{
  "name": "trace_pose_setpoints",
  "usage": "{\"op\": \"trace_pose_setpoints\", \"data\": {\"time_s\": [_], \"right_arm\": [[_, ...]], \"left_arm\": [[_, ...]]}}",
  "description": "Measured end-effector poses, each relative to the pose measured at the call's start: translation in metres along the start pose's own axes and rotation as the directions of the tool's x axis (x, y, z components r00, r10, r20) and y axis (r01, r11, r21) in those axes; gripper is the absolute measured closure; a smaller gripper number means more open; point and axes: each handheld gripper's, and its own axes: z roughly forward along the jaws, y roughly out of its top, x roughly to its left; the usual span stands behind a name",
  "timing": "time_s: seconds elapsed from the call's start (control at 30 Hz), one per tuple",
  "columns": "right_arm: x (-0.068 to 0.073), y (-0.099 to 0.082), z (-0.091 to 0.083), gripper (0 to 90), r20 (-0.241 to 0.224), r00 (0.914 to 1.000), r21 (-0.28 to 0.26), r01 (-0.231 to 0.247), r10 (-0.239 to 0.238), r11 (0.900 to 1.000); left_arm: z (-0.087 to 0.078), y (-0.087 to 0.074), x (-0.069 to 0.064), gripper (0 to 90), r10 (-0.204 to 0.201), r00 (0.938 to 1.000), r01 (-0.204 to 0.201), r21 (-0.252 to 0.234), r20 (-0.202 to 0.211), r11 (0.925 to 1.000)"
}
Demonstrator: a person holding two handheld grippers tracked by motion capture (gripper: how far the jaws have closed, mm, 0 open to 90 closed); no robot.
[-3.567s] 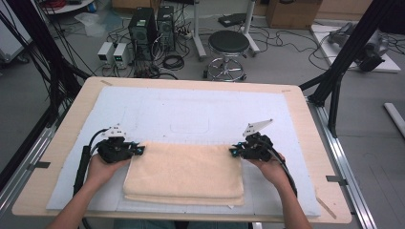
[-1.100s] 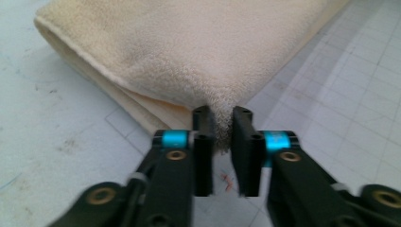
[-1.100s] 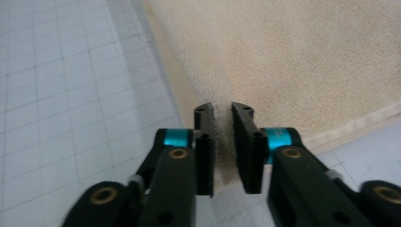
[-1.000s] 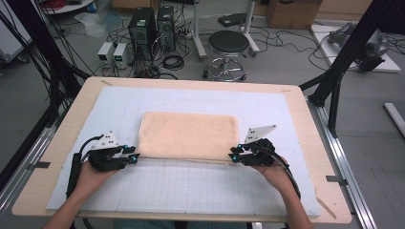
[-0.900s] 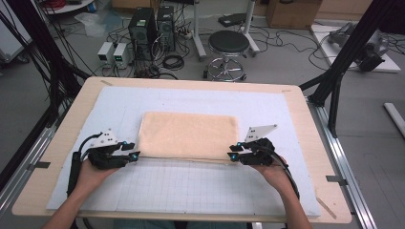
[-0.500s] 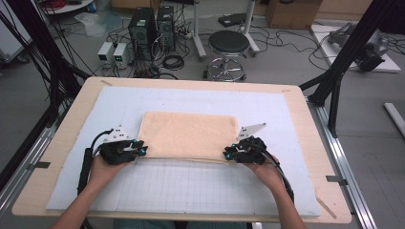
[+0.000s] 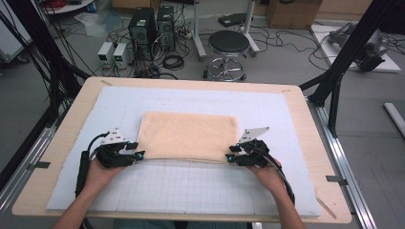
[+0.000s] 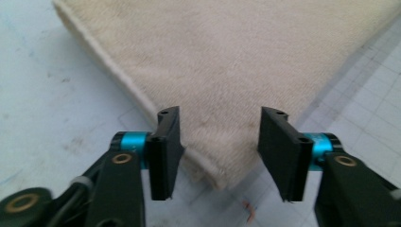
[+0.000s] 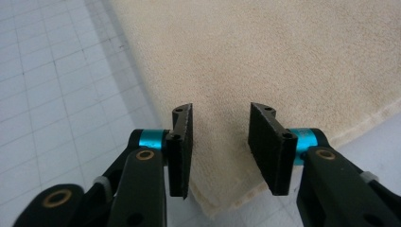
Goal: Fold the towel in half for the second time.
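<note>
A folded beige towel lies flat in the middle of the white grid mat. My left gripper sits at its near left corner. In the left gripper view the towel corner lies between the gripper's spread jaws, which have just been opening, and the pads stand off the cloth. My right gripper is at the near right corner. The towel again lies between that gripper's jaws, which have just been opening and do not press on it.
The mat covers most of a wooden table. Behind the table on the floor stand a round stool, computer towers and many cables. A black frame leg rises at the right.
The towel, earlier spread toward the front edge, now lies folded smaller and farther back. Both grippers have edged inward to its near corners. Their jaws stand wider apart than half a second ago.
</note>
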Motion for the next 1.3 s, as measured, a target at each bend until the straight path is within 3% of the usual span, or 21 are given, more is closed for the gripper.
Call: {"op": "trace_pose_setpoints", "data": {"time_s": [0.07, 0.13, 0.2, 0.27, 0.33, 0.43, 0.57, 0.67, 0.87, 1.03, 1.3], "right_arm": [[0.001, -0.002, 0.0, 57.6, 0.001, 1.0, 0.002, 0.0, 0.0, 1.0], [0.0, -0.003, 0.001, 57.4, 0.001, 1.0, 0.002, 0.001, -0.001, 1.0], [-0.001, -0.004, 0.001, 57.1, 0.0, 0.9999, 0.005, -0.014, 0.014, 0.9999], [-0.002, -0.005, 0.001, 57.0, 0.001, 0.9998, 0.007, -0.017, 0.017, 0.9998], [-0.003, -0.005, 0.0, 56.6, 0.002, 0.9998, 0.004, -0.021, 0.021, 0.9998], [-0.005, -0.007, -0.001, 55.8, 0.004, 0.9995, -0.005, -0.032, 0.032, 0.9995], [-0.004, -0.006, -0.003, 52.4, 0.008, 0.9994, -0.011, -0.033, 0.033, 0.9994], [-0.004, -0.005, -0.007, 49.7, 0.016, 0.9989, -0.039, -0.044, 0.044, 0.9983], [-0.006, -0.006, -0.018, 41.7, 0.051, 0.9946, -0.103, -0.085, 0.091, 0.991], [-0.004, -0.006, -0.025, 31.3, 0.089, 0.9892, -0.126, -0.104, 0.116, 0.9865], [0.004, -0.006, -0.034, 23.7, 0.114, 0.9857, -0.154, -0.106, 0.124, 0.9824]], "left_arm": [[-0.001, -0.003, 0.003, 42.1, -0.028, 0.9995, 0.028, 0.009, 0.012, 0.9996], [0.001, -0.005, 0.005, 44.6, -0.056, 0.9974, 0.055, 0.024, 0.045, 0.9982], [0.006, -0.006, 0.003, 48.0, -0.045, 0.9975, 0.042, 0.052, 0.054, 0.9977], [0.006, -0.006, 0.001, 48.4, -0.029, 0.9986, 0.027, 0.05, 0.043, 0.9984], [0.005, -0.007, 0.002, 50.2, -0.046, 0.9973, 0.044, 0.046, 0.057, 0.998], [0.006, -0.007, -0.001, 54.3, -0.041, 0.9962, 0.038, 0.044, 0.077, 0.9983], [0.005, -0.006, -0.002, 52.3, -0.029, 0.9965, 0.025, 0.049, 0.078, 0.9985], [-0.001, -0.005, 0.0, 50.7, -0.036, 0.9971, 0.035, 0.02, 0.067, 0.9992], [-0.013, 0.001, -0.005, 41.0, -0.008, 0.9995, 0.009, -0.022, 0.031, 0.9997], [-0.025, 0.002, -0.008, 38.5, -0.011, 0.9989, 0.014, -0.069, 0.045, 0.9975], [-0.04, -0.002, -0.012, 31.4, -0.016, 0.9997, 0.018, -0.099, 0.017, 0.9949]]}}
